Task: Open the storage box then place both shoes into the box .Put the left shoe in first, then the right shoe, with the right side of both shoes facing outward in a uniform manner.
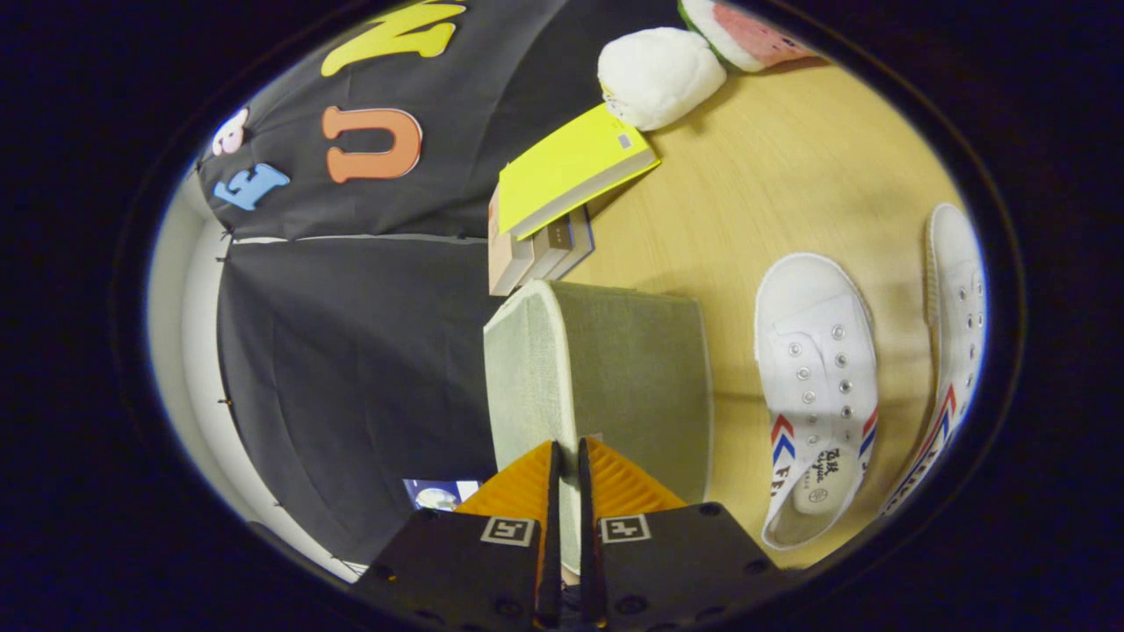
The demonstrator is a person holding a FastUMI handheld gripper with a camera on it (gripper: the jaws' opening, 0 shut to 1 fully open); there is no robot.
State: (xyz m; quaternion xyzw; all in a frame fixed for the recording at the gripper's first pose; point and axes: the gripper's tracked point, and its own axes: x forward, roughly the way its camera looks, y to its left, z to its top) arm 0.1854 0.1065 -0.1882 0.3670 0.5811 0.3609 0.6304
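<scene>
Hand-held gripper nearly closed, pinching storage box lid edge, 2 shoes beside, bare tabletop beyond

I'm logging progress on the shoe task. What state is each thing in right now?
Storage box: lid closed, its edge between the fingers.
Gripper: nearly shut on the lid edge.
Near shoe: on the table, outside the box.
Far shoe: on the table, outside the box.
Yellow book: closed, lying on other books.
</scene>
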